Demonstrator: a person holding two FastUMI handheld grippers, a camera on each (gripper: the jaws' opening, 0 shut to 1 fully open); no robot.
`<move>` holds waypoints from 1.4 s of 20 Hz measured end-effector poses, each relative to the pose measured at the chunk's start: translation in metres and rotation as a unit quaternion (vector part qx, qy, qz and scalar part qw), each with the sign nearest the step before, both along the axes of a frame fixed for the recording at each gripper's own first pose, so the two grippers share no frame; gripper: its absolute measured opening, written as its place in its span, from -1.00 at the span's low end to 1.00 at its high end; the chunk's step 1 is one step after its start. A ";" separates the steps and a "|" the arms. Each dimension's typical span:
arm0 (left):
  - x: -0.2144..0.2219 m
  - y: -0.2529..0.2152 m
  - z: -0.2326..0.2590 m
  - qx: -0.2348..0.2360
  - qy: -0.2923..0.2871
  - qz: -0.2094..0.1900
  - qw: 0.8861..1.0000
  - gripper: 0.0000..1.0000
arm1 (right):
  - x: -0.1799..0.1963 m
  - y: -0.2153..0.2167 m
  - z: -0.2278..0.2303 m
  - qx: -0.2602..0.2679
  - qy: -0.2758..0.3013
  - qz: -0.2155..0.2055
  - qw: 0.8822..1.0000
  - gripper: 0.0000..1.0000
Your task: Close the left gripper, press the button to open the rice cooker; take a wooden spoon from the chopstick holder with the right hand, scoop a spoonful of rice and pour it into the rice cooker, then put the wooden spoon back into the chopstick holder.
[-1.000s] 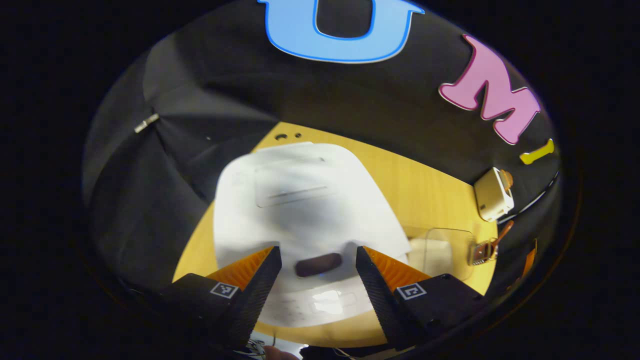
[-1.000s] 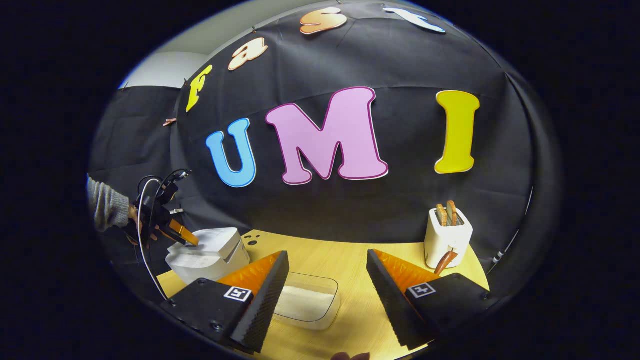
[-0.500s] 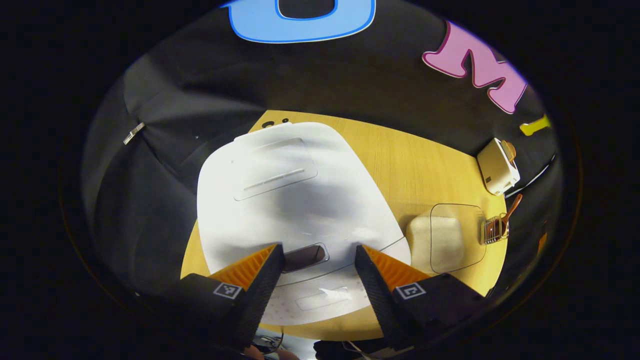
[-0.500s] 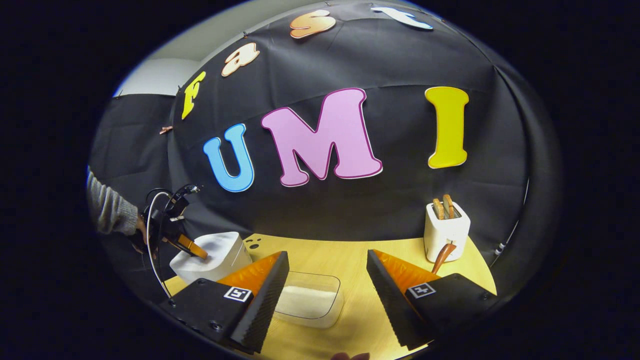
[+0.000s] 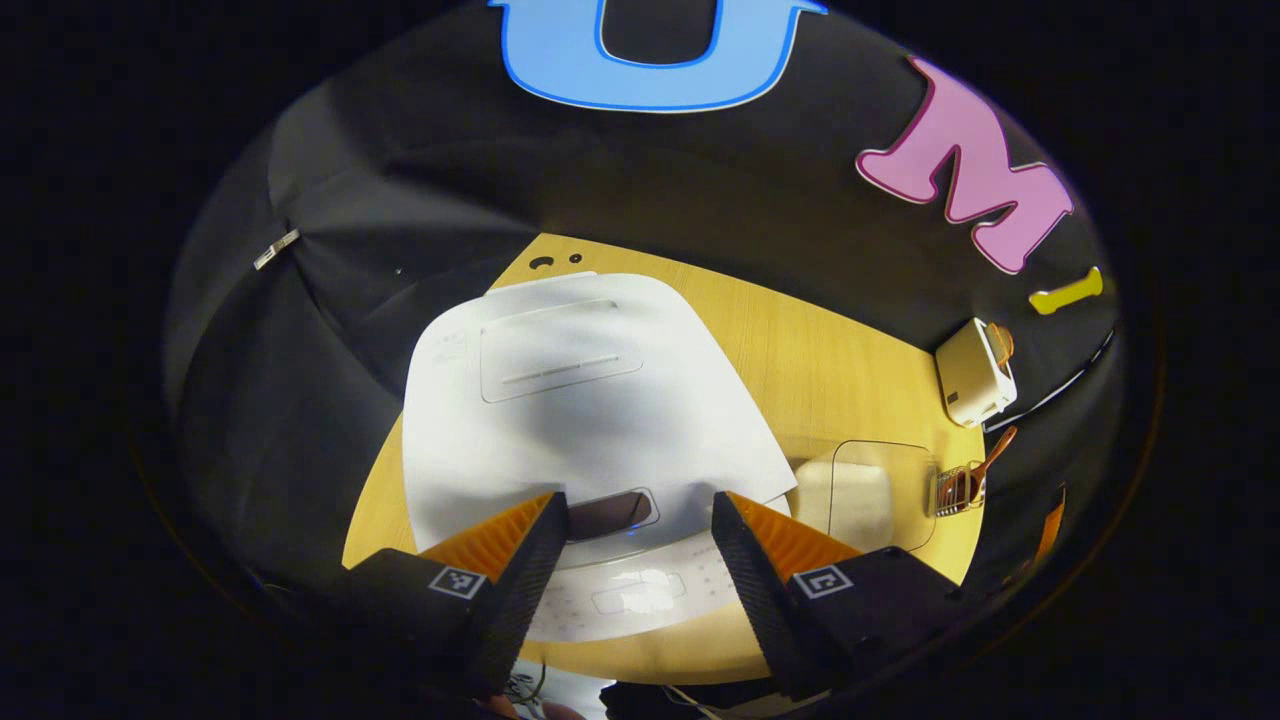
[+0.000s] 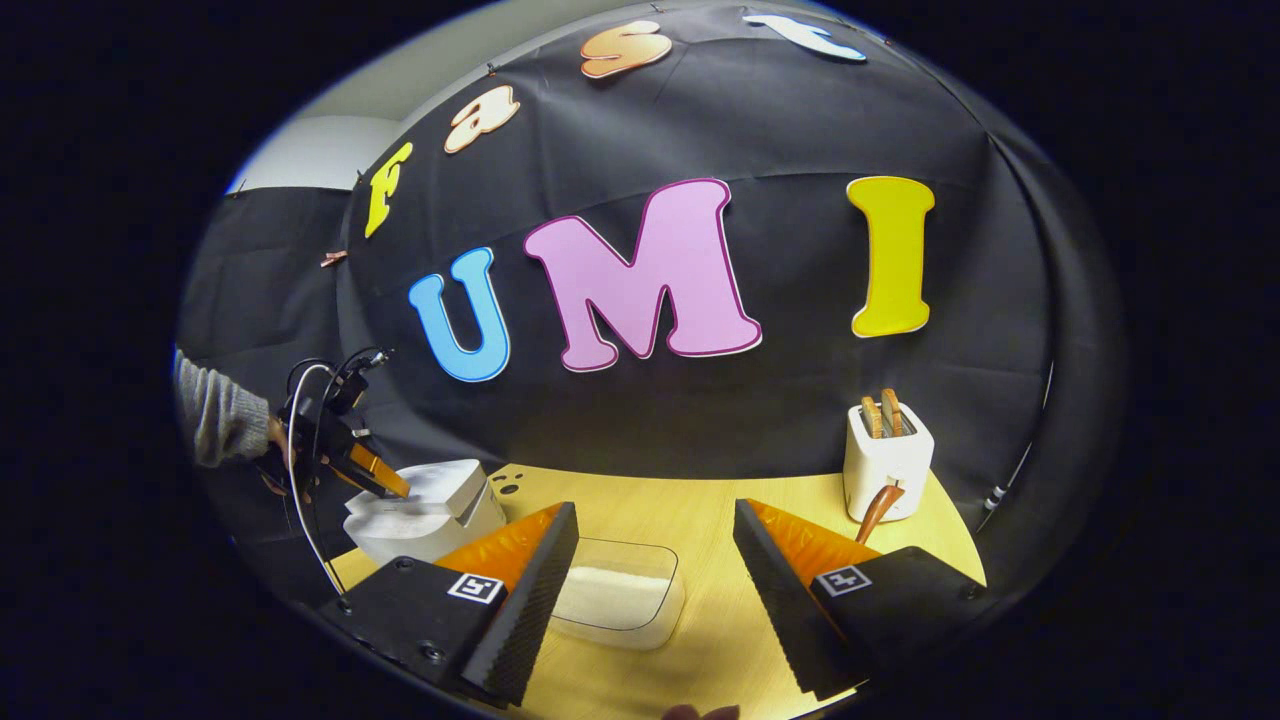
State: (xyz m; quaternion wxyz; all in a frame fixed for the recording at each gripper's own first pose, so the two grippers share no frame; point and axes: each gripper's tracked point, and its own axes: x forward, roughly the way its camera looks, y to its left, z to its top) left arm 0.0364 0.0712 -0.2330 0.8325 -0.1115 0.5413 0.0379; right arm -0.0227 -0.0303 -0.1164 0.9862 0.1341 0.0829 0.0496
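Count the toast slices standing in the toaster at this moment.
2. Both slices of toast stand upright side by side in the slots of the white toaster, at the table's far right corner by the wall. Nothing seems hidden behind them.

A pale wooden bench [image 6: 690, 510] with a rounded edge carries everything, backed by black cloth [image 6: 780, 420] hung as a wall. Far to the right stands a small white toaster [image 6: 886, 462], upright, with two browned slices of bread [image 6: 882, 413] poking out of its top slots. From the left claw view the same toaster [image 5: 974, 372] sits near the bench's far right edge, close against the cloth. Two small dark holes [image 5: 556, 261] mark the bench at the back, just beside the cloth. A metal clip [image 5: 275, 249] pins a fold of cloth at left
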 end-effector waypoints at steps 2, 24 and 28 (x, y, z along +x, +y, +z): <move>-0.008 -0.001 0.002 -0.002 0.005 0.004 1.000 0.92 | -0.001 0.001 0.000 0.004 -0.001 -0.001 1.000 0.94; -0.019 0.002 0.008 0.036 -0.075 0.012 0.996 0.92 | 0.000 -0.004 0.004 0.012 -0.001 -0.009 1.000 0.94; -0.015 -0.017 0.047 0.047 -0.208 0.002 0.977 0.92 | 0.000 -0.001 0.012 0.000 -0.001 -0.015 1.000 0.93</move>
